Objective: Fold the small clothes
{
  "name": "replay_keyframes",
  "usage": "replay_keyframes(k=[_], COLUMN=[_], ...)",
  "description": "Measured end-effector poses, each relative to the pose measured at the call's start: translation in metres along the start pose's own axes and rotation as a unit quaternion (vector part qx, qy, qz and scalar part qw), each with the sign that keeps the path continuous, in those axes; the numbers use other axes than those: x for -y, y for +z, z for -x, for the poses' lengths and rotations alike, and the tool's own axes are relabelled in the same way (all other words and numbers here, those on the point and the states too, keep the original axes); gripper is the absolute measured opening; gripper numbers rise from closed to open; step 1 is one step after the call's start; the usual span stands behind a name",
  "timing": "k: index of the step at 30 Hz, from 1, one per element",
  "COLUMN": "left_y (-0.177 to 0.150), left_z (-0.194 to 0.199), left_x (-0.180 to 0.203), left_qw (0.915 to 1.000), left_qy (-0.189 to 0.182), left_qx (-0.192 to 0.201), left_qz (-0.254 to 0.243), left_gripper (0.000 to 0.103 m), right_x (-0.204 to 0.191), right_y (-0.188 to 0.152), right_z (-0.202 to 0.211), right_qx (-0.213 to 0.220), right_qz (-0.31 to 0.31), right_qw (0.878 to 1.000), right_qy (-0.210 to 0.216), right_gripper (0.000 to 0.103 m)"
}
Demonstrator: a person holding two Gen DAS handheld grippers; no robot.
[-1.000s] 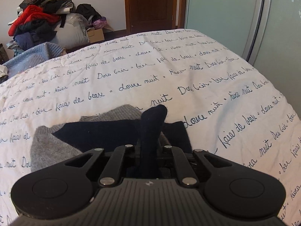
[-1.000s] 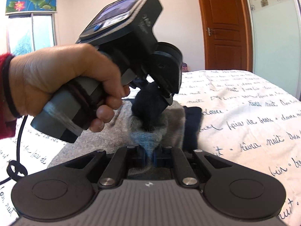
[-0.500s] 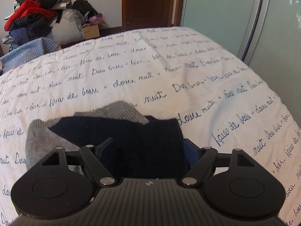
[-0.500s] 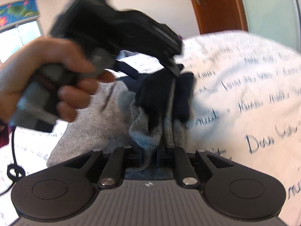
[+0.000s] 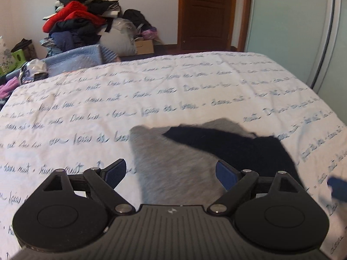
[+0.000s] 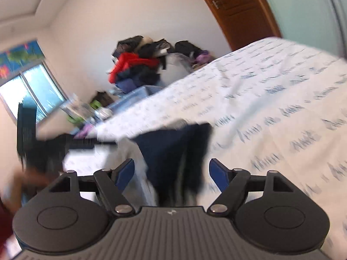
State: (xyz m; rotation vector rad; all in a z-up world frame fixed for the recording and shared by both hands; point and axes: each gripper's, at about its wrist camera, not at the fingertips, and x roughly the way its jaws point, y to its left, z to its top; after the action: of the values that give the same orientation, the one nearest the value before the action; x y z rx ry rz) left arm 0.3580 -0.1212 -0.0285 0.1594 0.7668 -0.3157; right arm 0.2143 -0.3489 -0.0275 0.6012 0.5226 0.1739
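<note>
Two fuzzy knitted socks, one pale grey and one dark navy, lie together on the white bedspread printed with blue script, the navy one crossing over the grey. In the left wrist view, the left gripper hangs above the grey sock with its blue pads spread wide and opening further; cloth shows between the pads but they do not press on it, so we read the pair as let go. In the right wrist view, which is blurred, the right gripper likewise has its jaws opening, with navy cloth between the pads and no contact that we can see. A blue pad at the right edge of the left view is probably a finger of the right gripper.

We judge the step in hand to be the release after a fold. To do it well, we would draw both tools back along the line of their fingers, clear of the fuzzy knit, so that no pad snags a loop and drags the fold open. We would lift before we travel sideways. Whether the fold lies neat we cannot tell, since the near ends of the socks are hidden behind the tools. The heap of dark and red clothing beyond the bed plays no part.
</note>
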Motion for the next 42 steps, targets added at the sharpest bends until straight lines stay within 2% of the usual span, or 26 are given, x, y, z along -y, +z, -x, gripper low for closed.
replay_keyframes(k=[5,10,11,12,14,17,20,29,37,40,41,42], left_y=[-0.018,-0.029,-0.030,-0.031,-0.033,-0.033,-0.033,-0.034,-0.034,-0.035,-0.036,-0.037], left_z=[0.003,0.002,0.002,0.002,0.002,0.001,-0.001,-0.006,-0.009,-0.009,-0.009,-0.010], left_x=[-0.011,-0.009,-0.010,-0.010,-0.010,-0.011,-0.012,-0.014,-0.013,-0.018,-0.021,-0.025], left_qw=[0.9998,0.9990,0.9989,0.9988,0.9987,0.9987,0.9987,0.9987,0.9987,0.9990,0.9993,0.9995], left_qy=[0.017,0.043,0.044,0.045,0.048,0.048,0.049,0.051,0.051,0.043,0.038,0.030], left_qx=[-0.007,-0.005,-0.005,-0.005,-0.003,0.000,-0.002,-0.005,-0.005,-0.002,-0.002,-0.002], left_qz=[-0.006,-0.016,-0.016,-0.017,-0.018,-0.015,-0.010,-0.004,0.001,0.004,0.007,0.012], left_gripper=[0.088,0.089,0.089,0.089,0.090,0.090,0.091,0.092,0.093,0.094,0.094,0.095], right_x=[0.012,0.010,0.008,0.007,0.010,0.011,0.012,0.012,0.018,0.023,0.027,0.030], right_y=[0.031,0.034,0.033,0.033,0.031,0.033,0.037,0.050,0.051,0.050,0.050,0.050], right_z=[-0.066,-0.102,-0.106,-0.110,-0.116,-0.118,-0.118,-0.130,-0.147,-0.133,-0.127,-0.120], right_qx=[-0.035,-0.061,-0.067,-0.074,-0.079,-0.074,-0.060,-0.050,-0.058,-0.047,-0.044,-0.043], right_qz=[-0.023,-0.017,-0.009,-0.004,-0.002,0.005,0.011,0.039,0.076,0.055,0.043,0.032], right_qw=[0.999,0.998,0.997,0.997,0.996,0.997,0.998,0.997,0.991,0.994,0.995,0.995], right_qy=[-0.006,-0.012,-0.021,-0.027,-0.035,-0.035,-0.035,-0.052,-0.091,-0.087,-0.083,-0.081], right_gripper=[0.077,0.074,0.063,0.046,0.029,0.015,0.011,0.007,0.007,0.013,0.021,0.038])
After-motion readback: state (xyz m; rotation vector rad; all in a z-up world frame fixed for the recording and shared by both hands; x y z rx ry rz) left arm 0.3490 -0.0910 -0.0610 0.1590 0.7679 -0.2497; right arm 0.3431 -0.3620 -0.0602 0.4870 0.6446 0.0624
